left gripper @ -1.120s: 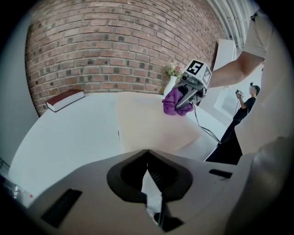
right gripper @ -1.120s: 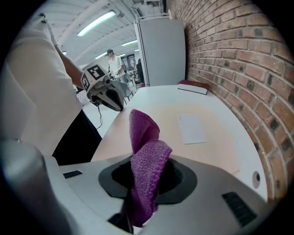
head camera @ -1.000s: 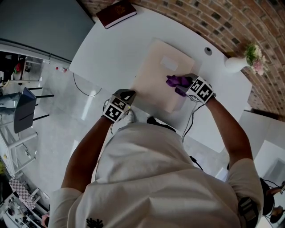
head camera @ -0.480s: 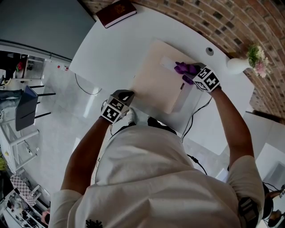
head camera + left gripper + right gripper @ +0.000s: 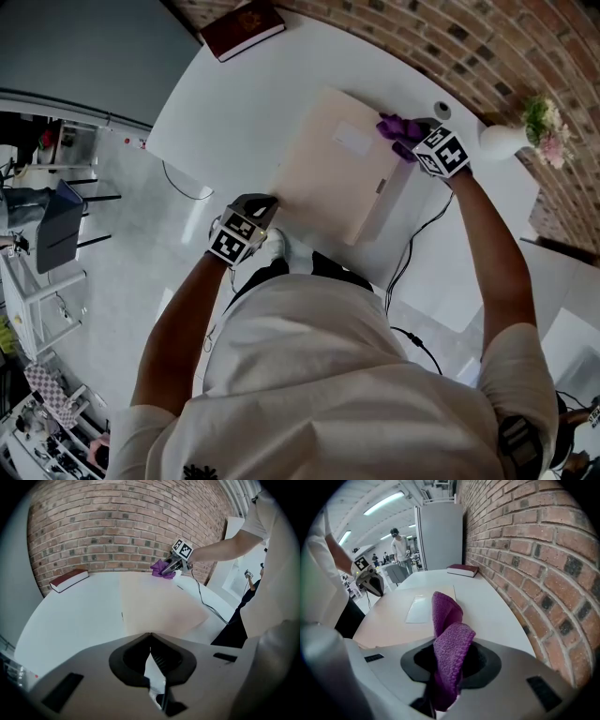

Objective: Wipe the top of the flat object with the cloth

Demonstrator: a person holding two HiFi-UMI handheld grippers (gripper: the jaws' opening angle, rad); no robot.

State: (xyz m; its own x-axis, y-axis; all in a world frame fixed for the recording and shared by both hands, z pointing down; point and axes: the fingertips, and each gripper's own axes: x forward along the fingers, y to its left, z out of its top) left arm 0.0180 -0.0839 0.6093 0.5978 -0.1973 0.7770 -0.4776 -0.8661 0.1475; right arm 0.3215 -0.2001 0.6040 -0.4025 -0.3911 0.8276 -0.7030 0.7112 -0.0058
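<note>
A flat beige board [image 5: 328,164] with a pale label lies on the white table [image 5: 234,94]. My right gripper [image 5: 412,136] is shut on a purple cloth [image 5: 397,125] and rests at the board's far right corner. In the right gripper view the purple cloth [image 5: 446,634] bunches up between the jaws, over the beige board [image 5: 401,618]. My left gripper [image 5: 258,203] is shut with nothing in it, at the board's near left corner. From the left gripper view, the right gripper [image 5: 171,566] and cloth [image 5: 161,569] sit at the far end of the board [image 5: 154,606].
A dark red book [image 5: 244,26] lies at the table's far left. A white vase with flowers [image 5: 520,127] stands by the brick wall at the right, next to a round grommet [image 5: 442,110]. A black cable [image 5: 412,244] runs off the table's near edge.
My right gripper has slid the purple cloth up along the board from its near right part to its far right corner. The left gripper has hardly moved.
</note>
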